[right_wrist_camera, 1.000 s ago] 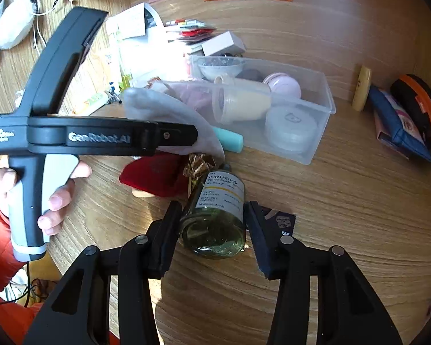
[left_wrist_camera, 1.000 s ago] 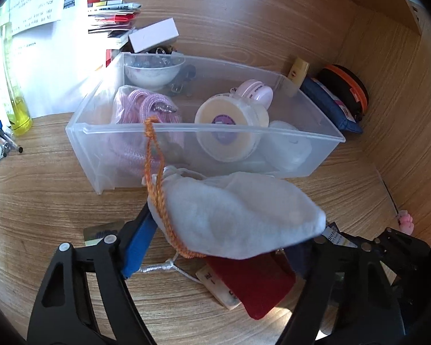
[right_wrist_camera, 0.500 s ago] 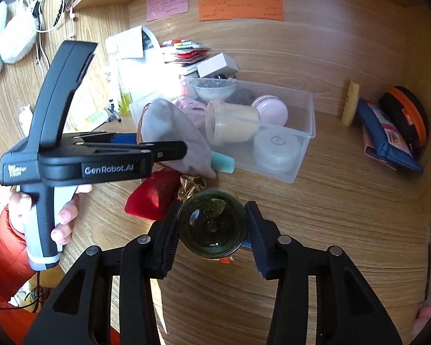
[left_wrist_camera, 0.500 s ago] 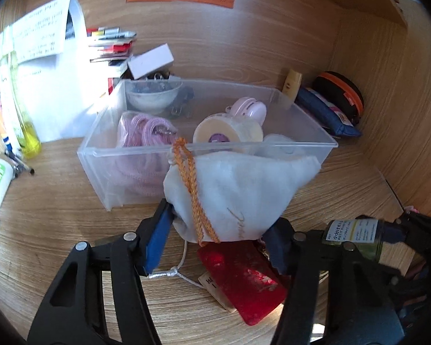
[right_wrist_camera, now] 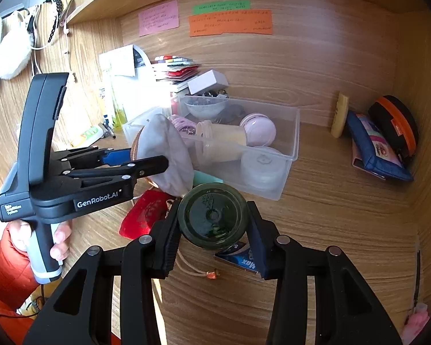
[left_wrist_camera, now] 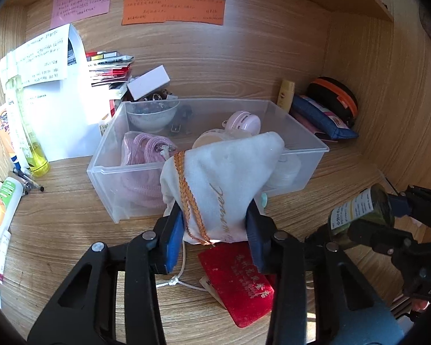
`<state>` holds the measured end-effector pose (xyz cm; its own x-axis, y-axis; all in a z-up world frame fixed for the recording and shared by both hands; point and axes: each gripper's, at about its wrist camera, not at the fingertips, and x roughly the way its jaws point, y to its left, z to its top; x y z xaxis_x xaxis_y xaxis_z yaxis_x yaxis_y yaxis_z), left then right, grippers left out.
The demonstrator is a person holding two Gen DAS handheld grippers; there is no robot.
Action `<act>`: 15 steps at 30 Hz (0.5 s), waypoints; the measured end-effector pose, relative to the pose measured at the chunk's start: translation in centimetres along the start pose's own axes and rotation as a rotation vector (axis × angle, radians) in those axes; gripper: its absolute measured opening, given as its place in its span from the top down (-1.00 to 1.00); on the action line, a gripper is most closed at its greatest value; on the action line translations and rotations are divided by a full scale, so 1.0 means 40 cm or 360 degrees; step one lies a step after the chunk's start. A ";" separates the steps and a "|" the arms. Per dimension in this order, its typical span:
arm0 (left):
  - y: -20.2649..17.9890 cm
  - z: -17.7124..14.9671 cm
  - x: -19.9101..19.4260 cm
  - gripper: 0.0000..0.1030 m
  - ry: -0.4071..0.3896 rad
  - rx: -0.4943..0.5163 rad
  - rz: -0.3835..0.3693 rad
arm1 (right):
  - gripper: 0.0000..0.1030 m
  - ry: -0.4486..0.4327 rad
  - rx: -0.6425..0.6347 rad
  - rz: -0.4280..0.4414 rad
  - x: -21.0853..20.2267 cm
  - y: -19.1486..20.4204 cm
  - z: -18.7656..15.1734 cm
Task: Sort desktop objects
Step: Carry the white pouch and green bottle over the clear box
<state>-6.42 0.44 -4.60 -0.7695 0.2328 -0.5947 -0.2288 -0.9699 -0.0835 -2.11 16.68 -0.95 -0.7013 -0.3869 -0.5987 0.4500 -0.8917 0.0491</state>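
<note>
My left gripper (left_wrist_camera: 215, 238) is shut on a white drawstring pouch (left_wrist_camera: 224, 184) with an orange cord, held above the desk just in front of the clear plastic bin (left_wrist_camera: 106, 169). The pouch also shows in the right wrist view (right_wrist_camera: 166, 155). My right gripper (right_wrist_camera: 214, 241) is shut on a dark green glass bottle (right_wrist_camera: 214, 215), base toward the camera, lifted off the desk. The bottle shows at the right of the left wrist view (left_wrist_camera: 359, 212). The bin (right_wrist_camera: 290, 155) holds a bowl, pink cord, a cream jar and a pink round case.
A red velvet pouch (left_wrist_camera: 238, 279) and a tag lie on the desk under the left gripper. A blue packet (right_wrist_camera: 238, 258) lies under the bottle. Bottles and tubes (left_wrist_camera: 3, 207) stand left. A blue pouch (left_wrist_camera: 321, 118) and black-orange case (left_wrist_camera: 333, 100) sit at the right wall.
Both grippers have risen and pulled back from the bin. The green bottle was lifted from lying on the desk and tilted base-first toward the camera. The pouch hangs more upright.
</note>
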 end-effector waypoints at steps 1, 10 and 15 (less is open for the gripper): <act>0.002 0.000 0.000 0.25 0.0000 -0.0002 -0.0004 | 0.24 -0.0003 0.0003 0.0002 0.000 -0.002 0.002; 0.014 0.012 -0.030 0.39 -0.0053 -0.0015 -0.0026 | 0.24 -0.0035 0.0048 0.0011 -0.010 -0.028 0.025; 0.039 0.034 -0.051 0.47 -0.0070 -0.0062 -0.0076 | 0.25 -0.0076 0.0070 0.0000 -0.023 -0.042 0.047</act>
<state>-6.04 -1.42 -2.42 -0.7839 0.2810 -0.5536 -0.2433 -0.9594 -0.1424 -3.26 18.09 1.01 -0.7276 -0.3967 -0.5597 0.4258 -0.9008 0.0850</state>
